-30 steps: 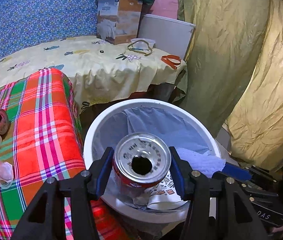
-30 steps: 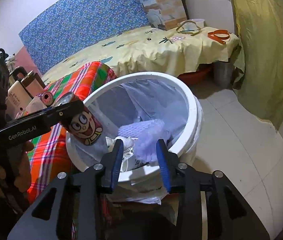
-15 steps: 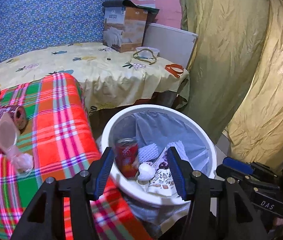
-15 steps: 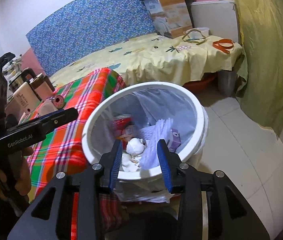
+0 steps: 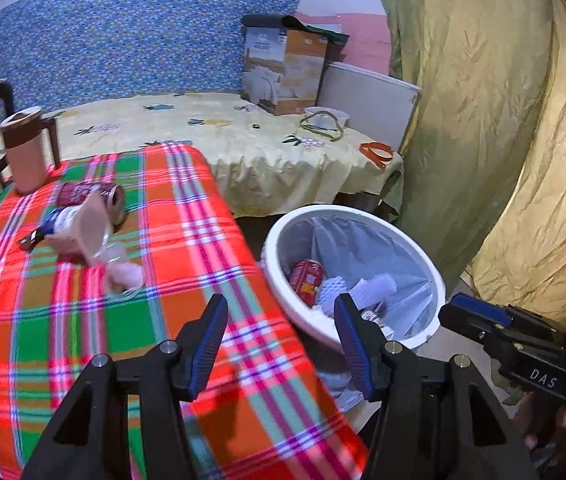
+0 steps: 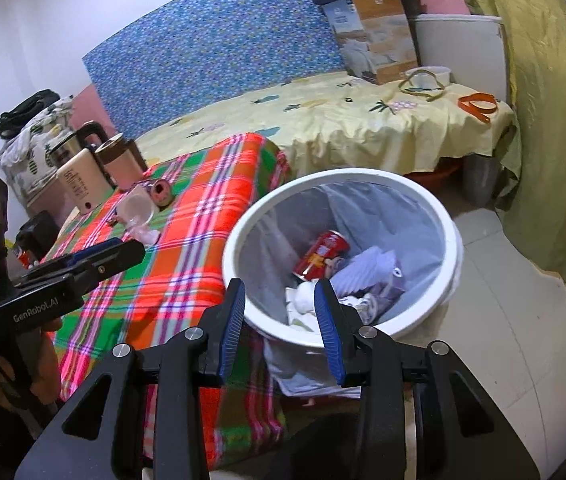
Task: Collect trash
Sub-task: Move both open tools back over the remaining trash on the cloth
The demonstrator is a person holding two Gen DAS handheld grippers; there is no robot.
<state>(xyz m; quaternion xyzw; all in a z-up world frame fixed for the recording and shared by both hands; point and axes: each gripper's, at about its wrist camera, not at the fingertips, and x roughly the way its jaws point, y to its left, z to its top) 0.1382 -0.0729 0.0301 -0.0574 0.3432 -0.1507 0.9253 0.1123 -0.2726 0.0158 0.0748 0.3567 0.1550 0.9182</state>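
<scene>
left tool: jaws wide, nothing between pads, over the edge of the table w/ plaid cloth. right tool: jaws part open, nothing gripped, over near rim of white bin.

bin: on floor just beside the table, lined w/ a grey bag. contents: red can leaning vs. the liner wall on the table side, white foam net, crumpled paper cup and other wrappers, touching each other at the bottom.

trash on the table, far end: red can on its side, clear plastic cup tipped over and touching it, small label bottle beside, crumpled clear wrap nearer the tools. brown mug upright behind them.

bed w/ yellow sheet behind table and bin; cardboard box at its far corner.
</scene>
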